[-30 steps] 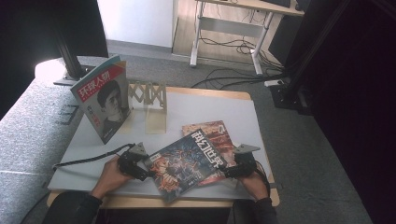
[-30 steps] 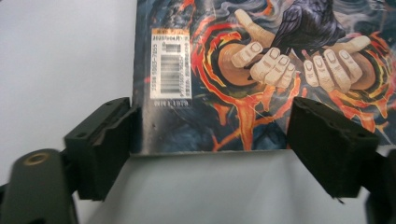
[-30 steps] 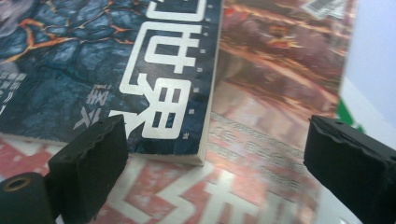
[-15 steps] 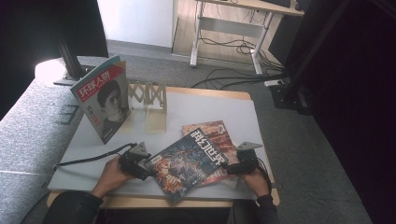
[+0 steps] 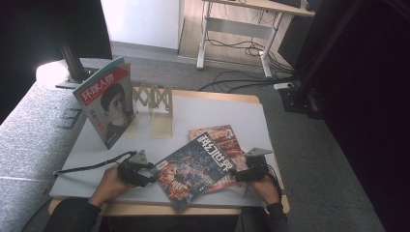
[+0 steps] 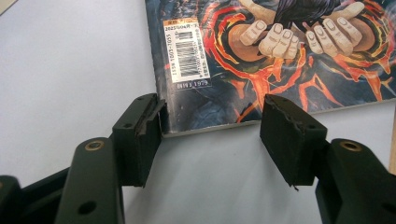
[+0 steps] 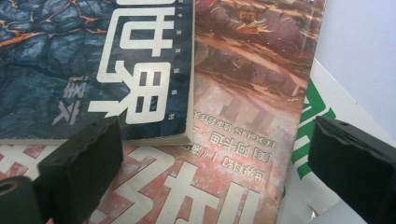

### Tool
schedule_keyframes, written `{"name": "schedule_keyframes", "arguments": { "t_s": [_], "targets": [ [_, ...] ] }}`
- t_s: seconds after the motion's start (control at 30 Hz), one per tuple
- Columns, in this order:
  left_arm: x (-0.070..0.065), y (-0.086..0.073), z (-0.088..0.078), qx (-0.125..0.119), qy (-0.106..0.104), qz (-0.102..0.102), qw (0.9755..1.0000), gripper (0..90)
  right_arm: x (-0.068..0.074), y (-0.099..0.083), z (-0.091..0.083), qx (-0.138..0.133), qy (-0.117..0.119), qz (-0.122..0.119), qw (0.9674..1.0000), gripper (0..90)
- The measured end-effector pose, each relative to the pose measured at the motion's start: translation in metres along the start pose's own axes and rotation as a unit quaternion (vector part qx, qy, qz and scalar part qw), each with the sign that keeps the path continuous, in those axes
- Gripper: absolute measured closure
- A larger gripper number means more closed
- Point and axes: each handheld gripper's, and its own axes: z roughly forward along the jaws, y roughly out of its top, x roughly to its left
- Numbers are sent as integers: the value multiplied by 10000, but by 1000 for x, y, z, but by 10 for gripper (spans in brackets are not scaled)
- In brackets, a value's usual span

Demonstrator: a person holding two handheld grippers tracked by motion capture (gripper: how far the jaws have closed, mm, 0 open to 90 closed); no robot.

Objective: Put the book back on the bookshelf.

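Note:
A dark blue magazine [image 5: 196,166] lies slanted on the white table, overlapping a red magazine [image 5: 225,137]. My left gripper [image 5: 152,173] rests at the blue magazine's lower left corner. In the left gripper view its jaws [image 6: 212,116] straddle that barcode corner [image 6: 187,60]. They have just been closing, but the pads still stand off the cover. My right gripper [image 5: 239,175] sits at the stack's right edge. In the right gripper view it [image 7: 215,135] gapes open over the red magazine [image 7: 243,93], with the blue cover [image 7: 93,56] at the left.
A third magazine [image 5: 109,108] with a portrait cover stands upright at the table's back left, beside a wooden lattice rack [image 5: 154,104]. A white and green sheet [image 7: 317,112] lies under the red magazine. The table [image 5: 217,108] ends close behind both hands.

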Motion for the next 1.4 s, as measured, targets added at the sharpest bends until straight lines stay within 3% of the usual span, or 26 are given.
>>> {"name": "schedule_keyframes", "arguments": {
  "t_s": [0.27,0.67,0.9,1.03,1.4],
  "targets": [
    [-1,10,8,17,51,46,10000,378,-10,0,1,-36,-168,134,9998,26],
    [1,27,23,-144,90,56,9998,373,-33,4,5,-38,-451,352,9984,39],
    [5,32,29,-386,-33,-154,9991,370,-47,10,9,-10,-572,447,9974,41],
    [2,41,33,-298,62,-7,9995,363,-54,14,13,14,-633,498,9968,43],
    [9,46,41,-616,-59,-307,9976,361,-73,23,21,43,-744,700,9948,42]
  ]
}}
